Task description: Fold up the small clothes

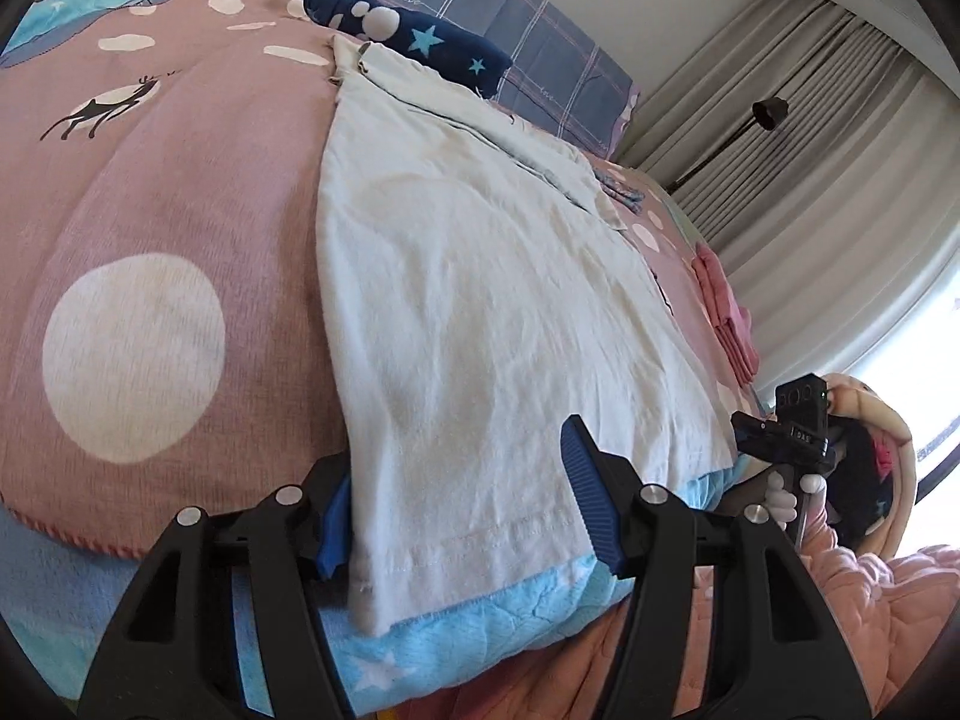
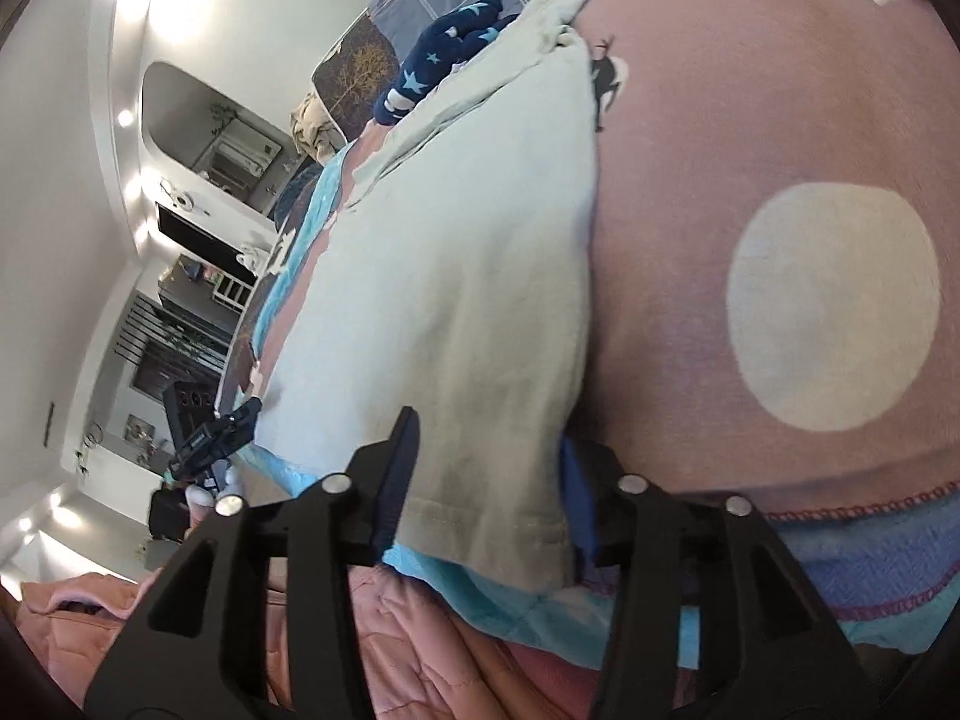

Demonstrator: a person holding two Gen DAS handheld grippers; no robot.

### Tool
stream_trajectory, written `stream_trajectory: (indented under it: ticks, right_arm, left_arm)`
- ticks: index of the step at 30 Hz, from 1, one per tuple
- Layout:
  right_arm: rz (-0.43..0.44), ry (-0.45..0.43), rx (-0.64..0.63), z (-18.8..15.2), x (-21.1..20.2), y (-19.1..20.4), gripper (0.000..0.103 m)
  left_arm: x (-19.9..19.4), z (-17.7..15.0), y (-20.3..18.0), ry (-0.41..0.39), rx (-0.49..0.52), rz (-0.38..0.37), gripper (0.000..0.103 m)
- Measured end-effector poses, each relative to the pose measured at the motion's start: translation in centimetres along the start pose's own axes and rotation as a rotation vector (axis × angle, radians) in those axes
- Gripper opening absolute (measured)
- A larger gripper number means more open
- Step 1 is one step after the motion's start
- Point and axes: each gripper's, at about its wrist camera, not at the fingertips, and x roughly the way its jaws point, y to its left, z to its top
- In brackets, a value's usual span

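The left claw (image 1: 465,501) stands apart, the near hem of the white garment (image 1: 480,276) lying between its fingers, unpinched. The right claw (image 2: 486,480) likewise straddles the hem's other corner, jaws apart. Beyond, the garment stretches over the pink blanket (image 1: 168,180) toward a navy starred cloth (image 1: 420,42).

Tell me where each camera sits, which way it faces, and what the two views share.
Left wrist: on the left gripper, looking along its open fingers up the white cotton garment on the pink dotted blanket; the right gripper and a pink quilted sleeve show at right.
Right wrist: on the right gripper, facing the same garment's hem; the left gripper shows at left.
Shared: garment, blanket, navy star-print cloth, each other's gripper.
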Motion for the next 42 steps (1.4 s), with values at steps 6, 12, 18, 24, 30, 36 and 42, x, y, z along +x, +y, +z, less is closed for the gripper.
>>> stream_trajectory:
  ticks: [6, 12, 18, 24, 30, 36, 42]
  right_arm:
    - [0.042, 0.001, 0.021, 1.1, 1.2, -0.2, 0.040]
    - [0.148, -0.109, 0.035, 1.7, -0.1, 0.7, 0.004]
    - [0.260, -0.288, -0.049, 3.8, -4.6, 4.7, 0.004]
    - [0.343, -0.463, -0.268, 2.9, -11.0, 10.3, 0.004]
    - [0.143, -0.566, -0.385, 2.3, -14.7, 13.4, 0.005]
    - [0.138, -0.501, -0.188, 6.4, -9.9, 8.7, 0.005]
    - [0.100, -0.442, -0.093, 9.1, -6.1, 5.5, 0.005]
  left_arm:
    - [1.1, 1.1, 0.6, -0.039, -0.028, -0.058, 0.034]
    - [0.1, 2.6, 0.4, -0.109, -0.107, -0.107, 0.003]
    - [-6.2, 5.2, -5.5, -0.349, 0.023, -0.165, 0.000]
    - [-12.4, 5.0, -10.3, -0.518, 0.074, -0.244, 0.000]
    - [-14.0, 4.9, -12.1, -0.574, 0.135, -0.196, 0.001]
    - [-9.0, 7.7, -7.8, -0.491, -0.010, -0.162, 0.001]
    - [-4.9, 10.2, -4.9, -0.424, -0.086, -0.127, 0.001]
